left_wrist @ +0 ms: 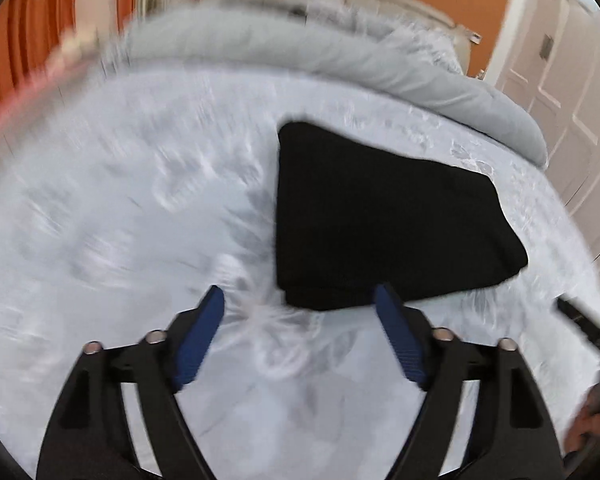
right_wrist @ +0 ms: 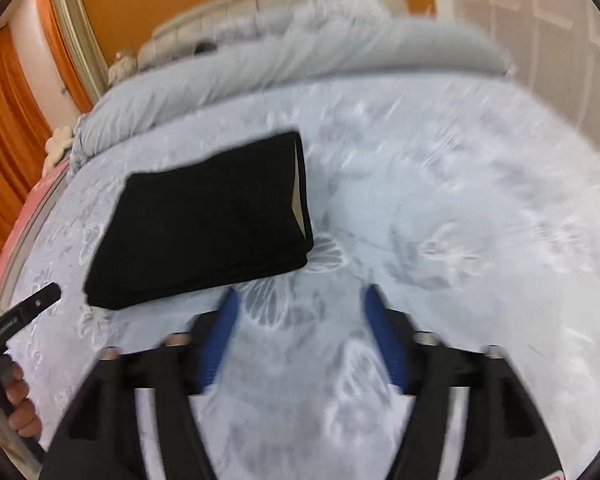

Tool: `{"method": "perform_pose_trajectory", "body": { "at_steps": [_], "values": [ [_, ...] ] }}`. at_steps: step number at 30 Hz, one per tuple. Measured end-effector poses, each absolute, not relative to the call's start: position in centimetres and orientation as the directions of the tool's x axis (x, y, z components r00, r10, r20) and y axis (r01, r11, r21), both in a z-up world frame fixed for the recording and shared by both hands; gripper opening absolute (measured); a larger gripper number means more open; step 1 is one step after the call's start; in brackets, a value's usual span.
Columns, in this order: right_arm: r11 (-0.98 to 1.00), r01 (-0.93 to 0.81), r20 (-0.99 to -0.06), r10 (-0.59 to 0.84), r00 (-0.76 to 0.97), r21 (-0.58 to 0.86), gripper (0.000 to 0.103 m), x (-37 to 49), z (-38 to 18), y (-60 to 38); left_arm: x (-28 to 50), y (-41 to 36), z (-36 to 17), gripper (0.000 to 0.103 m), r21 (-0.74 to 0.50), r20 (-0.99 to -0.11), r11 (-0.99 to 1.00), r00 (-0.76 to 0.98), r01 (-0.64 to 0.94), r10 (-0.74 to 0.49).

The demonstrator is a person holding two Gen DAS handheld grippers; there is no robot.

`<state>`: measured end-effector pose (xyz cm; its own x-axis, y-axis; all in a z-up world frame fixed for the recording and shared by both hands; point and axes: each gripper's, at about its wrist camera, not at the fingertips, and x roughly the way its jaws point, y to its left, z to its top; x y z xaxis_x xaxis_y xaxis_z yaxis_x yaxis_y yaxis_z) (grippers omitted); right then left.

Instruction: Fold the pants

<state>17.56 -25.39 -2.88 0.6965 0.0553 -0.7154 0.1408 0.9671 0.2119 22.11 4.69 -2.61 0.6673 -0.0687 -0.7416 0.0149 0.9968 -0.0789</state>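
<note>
Left wrist view
Pants (left_wrist: 380,216): black, folded into a compact stack, lying on the bed cover (left_wrist: 120,208).
Left gripper (left_wrist: 300,300): jaws wide, nothing between them, just short of the stack's near edge.

Right wrist view
Pants (right_wrist: 204,220): layered edges roughly aligned, a pale lining showing at one end.
Right gripper (right_wrist: 298,300): jaws wide, empty, beside the stack.
Progress: folding appears complete; at most a tidy-up remains.
</note>
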Motion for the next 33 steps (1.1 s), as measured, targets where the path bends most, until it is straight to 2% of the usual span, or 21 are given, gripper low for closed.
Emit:
{"method": "perform_pose_trajectory", "body": {
  "at_steps": [2, 3, 4, 5, 7, 16, 23, 33],
  "values": [
    [0.969, 0.137, -0.696, 0.045, 0.717, 0.204, 0.071, 15.6, -1.6, -24.2, 18.7, 3.5, -0.7, 0.083, 0.012, -0.703, 0.999, 0.71, 0.045, -0.024],
    [0.973, 0.134, -0.68, 0.031, 0.732, 0.188, 0.073, 14.4, -0.9, -23.4, 17.1, 3.1, 0.0, 0.092, 0.045, -0.693, 0.998, 0.721, 0.051, -0.005],
    [0.976, 0.135, -0.67, 0.013, 0.742, 0.168, 0.079, 13.3, -0.5, -22.7, 16.1, 2.8, 0.3, 0.095, 0.059, -0.687, 0.997, 0.727, 0.051, 0.004],
    [0.98, 0.13, -0.658, 0.003, 0.753, 0.152, 0.083, 12.2, -0.3, -22.1, 14.3, 2.5, 0.6, 0.095, 0.07, -0.682, 0.996, 0.732, 0.056, 0.006],
    [0.984, 0.131, -0.628, -0.024, 0.778, 0.124, 0.083, 9.7, -0.3, -21.0, 11.6, 2.4, 0.8, 0.098, 0.066, -0.678, 0.994, 0.735, 0.083, -0.016],
    [0.989, 0.129, -0.635, -0.05, 0.771, 0.078, 0.084, 4.9, -3.2, -19.3, 6.1, 1.8, -3.3, 0.098, 0.146, -0.661, 0.985, 0.75, 0.087, 0.031],
    [0.993, 0.118, -0.648, -0.078, 0.758, 0.019, 0.084, 3.8, -4.2, -18.9, 5.2, 2.0, -3.9, 0.098, 0.131, -0.647, 0.988, 0.762, 0.084, 0.021],
    [0.992, 0.123, -0.651, -0.085, 0.755, 0.014, 0.084, 3.8, -4.3, -19.1, 5.4, 1.5, -3.9, 0.098, 0.087, -0.66, 0.991, 0.751, 0.101, -0.018]
  ]
}}
